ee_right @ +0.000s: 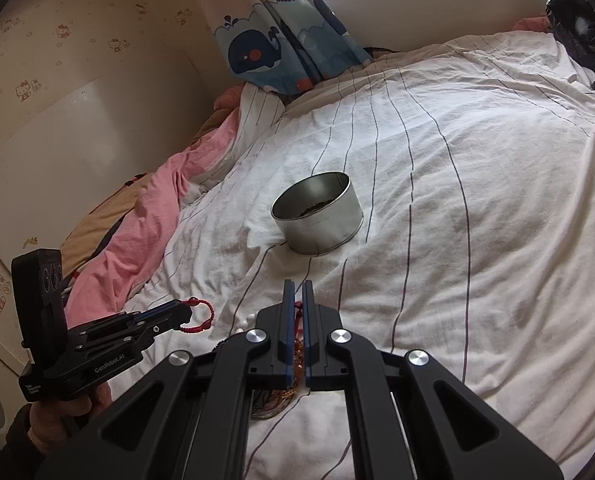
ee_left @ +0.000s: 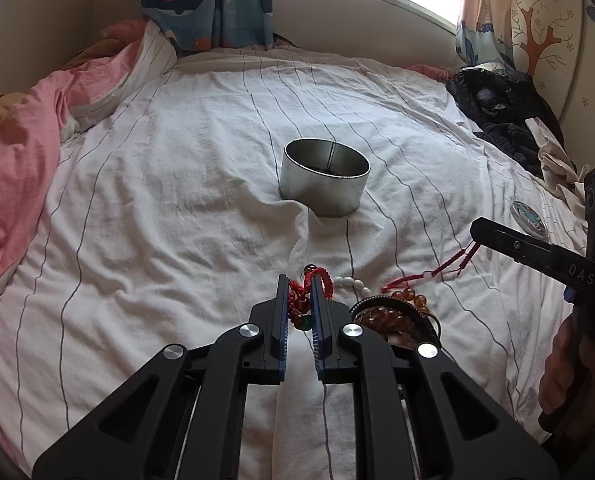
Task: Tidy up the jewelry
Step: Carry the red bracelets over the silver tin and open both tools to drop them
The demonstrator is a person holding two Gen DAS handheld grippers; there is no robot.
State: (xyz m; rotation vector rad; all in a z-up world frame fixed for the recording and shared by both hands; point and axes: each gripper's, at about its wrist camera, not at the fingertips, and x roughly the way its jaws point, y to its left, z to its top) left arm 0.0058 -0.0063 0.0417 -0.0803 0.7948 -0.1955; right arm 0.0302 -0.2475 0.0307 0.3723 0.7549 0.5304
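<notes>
Clearly the left hand-held gripper (ee_left: pixel 300 286) pinched a limp, light red braided bracelet (ee_left: pixel 303 296); the right hand-held gripper (ee_right: pixel 298 292) clenched the amber strand's (ee_left: pixel 411 298) red cord (ee_left: pixel 449 266).

Child's bedroom: striped bedsheet (ee_left: pixel 201 152), whale curtains (ee_left: pixel 209 0) (cartoon wallpaper (ee_right: pixel 69 44) too)

red braided bracelet (ee_left: pixel 320 280), silver tin (ee_left: pixel 324 178), white sheet (ee_left: pixel 177 200) w/ thin grey stripes.
</notes>
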